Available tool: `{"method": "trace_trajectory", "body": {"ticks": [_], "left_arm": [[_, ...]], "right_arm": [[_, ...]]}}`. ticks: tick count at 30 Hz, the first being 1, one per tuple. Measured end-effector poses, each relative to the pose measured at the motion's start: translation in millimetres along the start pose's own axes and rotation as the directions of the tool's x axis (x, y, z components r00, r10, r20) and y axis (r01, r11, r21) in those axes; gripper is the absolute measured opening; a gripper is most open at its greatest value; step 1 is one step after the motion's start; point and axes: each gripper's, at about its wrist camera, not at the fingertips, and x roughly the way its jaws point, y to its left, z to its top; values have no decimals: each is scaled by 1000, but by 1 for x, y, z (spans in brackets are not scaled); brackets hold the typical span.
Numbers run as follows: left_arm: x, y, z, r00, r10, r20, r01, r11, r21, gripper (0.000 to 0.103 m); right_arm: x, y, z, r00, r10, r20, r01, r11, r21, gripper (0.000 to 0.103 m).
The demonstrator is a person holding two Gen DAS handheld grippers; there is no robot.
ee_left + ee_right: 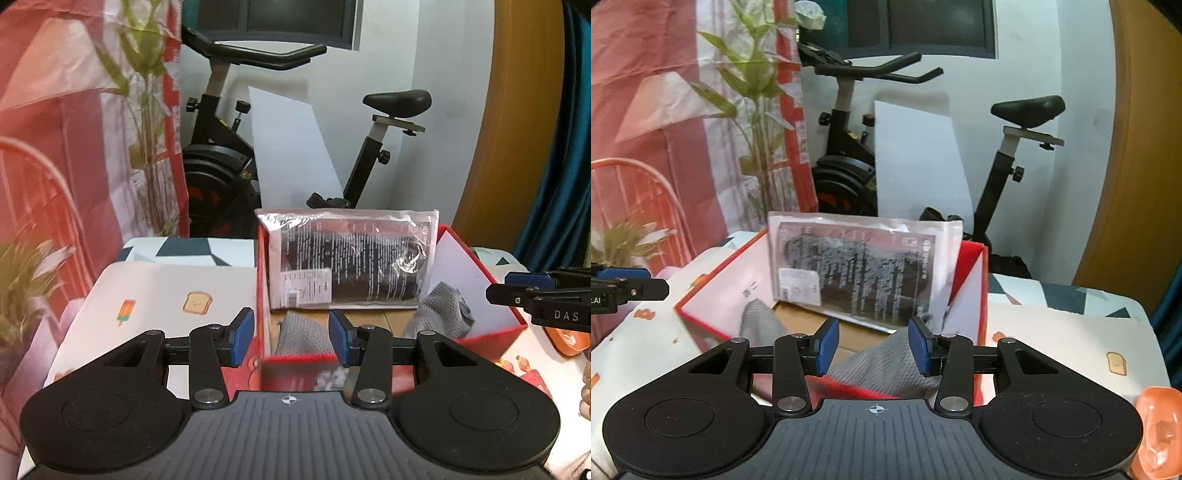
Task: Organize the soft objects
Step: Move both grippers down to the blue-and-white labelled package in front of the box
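Both tongs found released, nothing between the pads: left gripper parted above the near wall of the red box, right gripper parted over the same box from the other side. Inside the box, noted: a plastic-wrapped dark garment leaning upright against the far wall, long axis running left to right across both views, top edge standing above the rim. Also noted on the cardboard floor: two pieces of grey knit fabric, one directly ahead of the left tongs and just below them, the other toward the right wall. In the right wrist view, grey knit lying straight ahead between and just under the blue pads, draped toward the near rim, long axis roughly along the approach line. Judged: right tongs nearer to that piece and already aligned; a short descent and closing likely sufficient. Printed tablecloth underneath.
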Motion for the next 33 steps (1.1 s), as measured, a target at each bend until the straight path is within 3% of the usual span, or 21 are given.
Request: {"method": "trace_trajectory", "body": {"ticks": [2, 5, 7, 9, 12, 14, 16, 19, 23, 33], "left_arm": [[-7, 2, -9, 1000, 0, -6, 0, 1000, -8, 47], [-18, 5, -23, 1000, 1, -16, -1, 999, -33, 47], [-27, 6, -33, 1000, -6, -14, 5, 999, -43, 47], [-36, 5, -41, 1000, -13, -5, 12, 999, -45, 47], [-49, 2, -55, 1000, -21, 14, 21, 999, -44, 47], [-55, -3, -65, 1000, -20, 14, 21, 999, -26, 47], [-58, -7, -72, 1000, -21, 8, 21, 1000, -10, 59], [-60, -14, -81, 1000, 4, -4, -4, 1000, 0, 99], [-59, -17, -91, 1000, 13, 0, -13, 1000, -7, 101], [-39, -23, -127, 996, -25, -87, 22, 999, -36, 100]], "right_arm": [[-5, 5, -7, 1000, 4, 0, -4, 1000, -6, 39], [-13, 9, -19, 1000, 16, -2, -16, 1000, 7, 49], [-19, 14, -28, 1000, -8, 11, 8, 1000, -7, 63], [-27, 19, -37, 999, -15, 31, 15, 1000, -19, 85], [-38, 24, -49, 998, -13, 54, 14, 1000, -25, 99], [-43, 26, -56, 998, -18, 59, 19, 1000, -15, 102], [-46, 26, -63, 998, -15, 64, 14, 1000, 4, 103], [-47, 27, -74, 998, -22, 55, 21, 1000, 22, 103], [-47, 31, -91, 999, -17, 41, 16, 1000, 27, 103], [-29, 39, -136, 999, 47, -25, -46, 998, 43, 102]]}}
